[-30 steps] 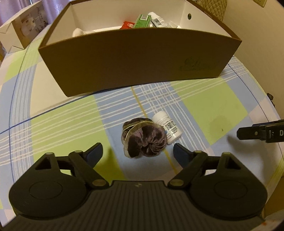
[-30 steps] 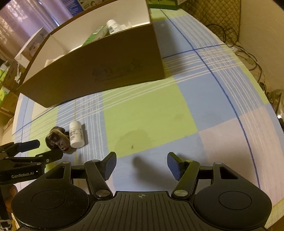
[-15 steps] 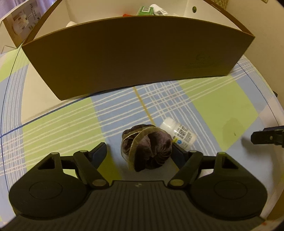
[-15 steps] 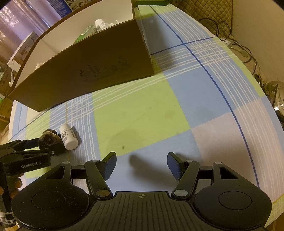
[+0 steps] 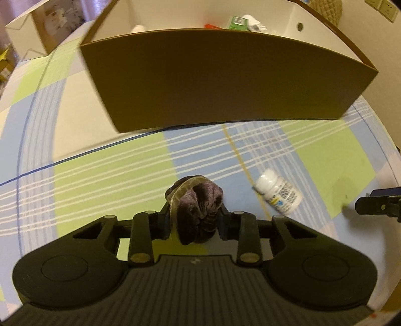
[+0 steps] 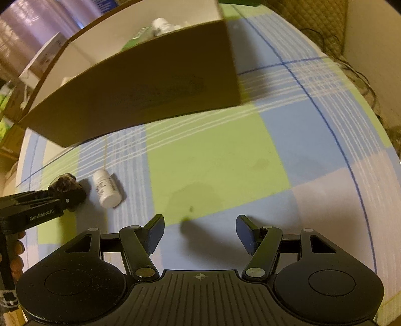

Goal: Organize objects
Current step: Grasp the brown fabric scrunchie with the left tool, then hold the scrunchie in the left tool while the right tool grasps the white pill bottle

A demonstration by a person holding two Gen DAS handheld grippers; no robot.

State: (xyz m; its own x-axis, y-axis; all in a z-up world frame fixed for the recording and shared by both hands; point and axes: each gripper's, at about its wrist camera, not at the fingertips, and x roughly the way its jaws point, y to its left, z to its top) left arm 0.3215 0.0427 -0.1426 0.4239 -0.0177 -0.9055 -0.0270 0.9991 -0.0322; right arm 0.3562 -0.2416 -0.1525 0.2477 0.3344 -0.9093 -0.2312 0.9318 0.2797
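- With my left gripper [image 5: 194, 220] closed on the dark purple velvet scrunchie with a gold mesh edge [image 5: 195, 210], both fingers press its sides and the bunched fabric bulges up between them.
- The scrunchie sits low over the checked green, blue and white tablecloth [image 5: 100, 170]; I cannot tell if it touches the cloth.
- To its right, apart from it, a small white plastic pill bottle [image 5: 278, 194] lies on its side on the cloth, cap pointing toward the box.
- Its label carries a dark code block and a small blue and yellow mark; the print is too blurred to read.
- Straight ahead stands a large brown cardboard box with a white inside [image 5: 225, 82], its tall near wall between the scrunchie and the box's interior.
- Over that wall I see a green carton [image 5: 238, 21], a white bottle [image 5: 255, 23] and something orange-red [image 5: 211, 25] inside.
- A faint embossed logo shows on the brown wall in the right wrist view, unreadable.
- My right gripper [image 6: 200, 234] hangs over the cloth with fingers spread wide and nothing between them.
- From that side the left gripper's arm reads "GenRobot.AI" in white.
- A white carton [image 5: 32, 35] stands beyond the box at far left.
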